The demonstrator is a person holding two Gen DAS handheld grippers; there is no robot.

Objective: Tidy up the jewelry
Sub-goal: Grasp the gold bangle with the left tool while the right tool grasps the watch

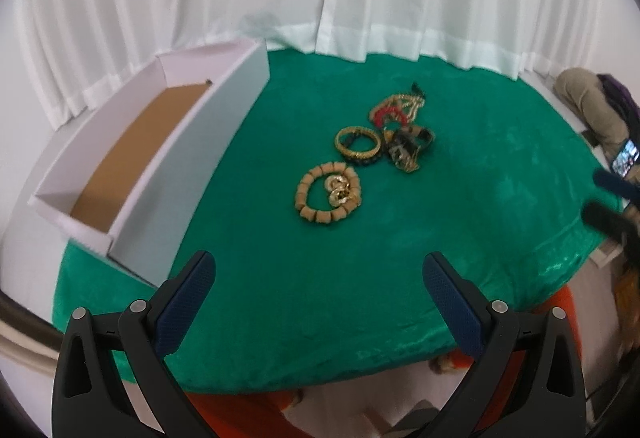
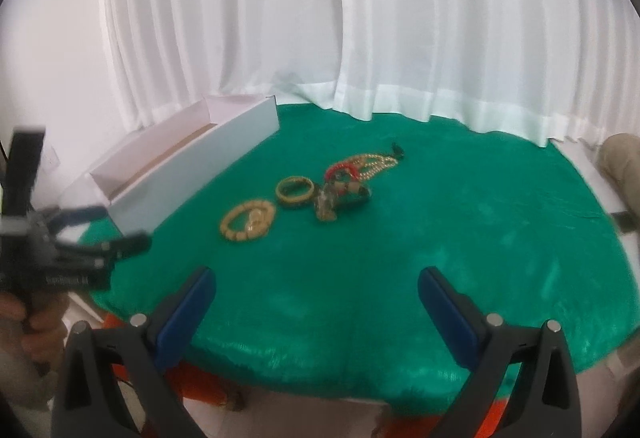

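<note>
Jewelry lies heaped mid-counter on the green cloth (image 1: 460, 205): a beaded bracelet (image 1: 328, 194) nearest, a gold bangle (image 1: 357, 145) behind it, tangled necklaces (image 1: 400, 111) beyond. The white box (image 1: 120, 165) stands empty along the left edge. Both the left gripper (image 1: 319, 272) and right gripper (image 2: 316, 286) hover with jaws apart, holding nothing. Sorting seems barely begun; next probably comes reaching down to pinch the beaded bracelet.

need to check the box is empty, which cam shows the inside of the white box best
The left wrist view: it looks down into the white box, showing a bare brown floor almost end to end. The right wrist view sees the same box from a low angle, mostly its outer wall and only a sliver of floor.
</note>
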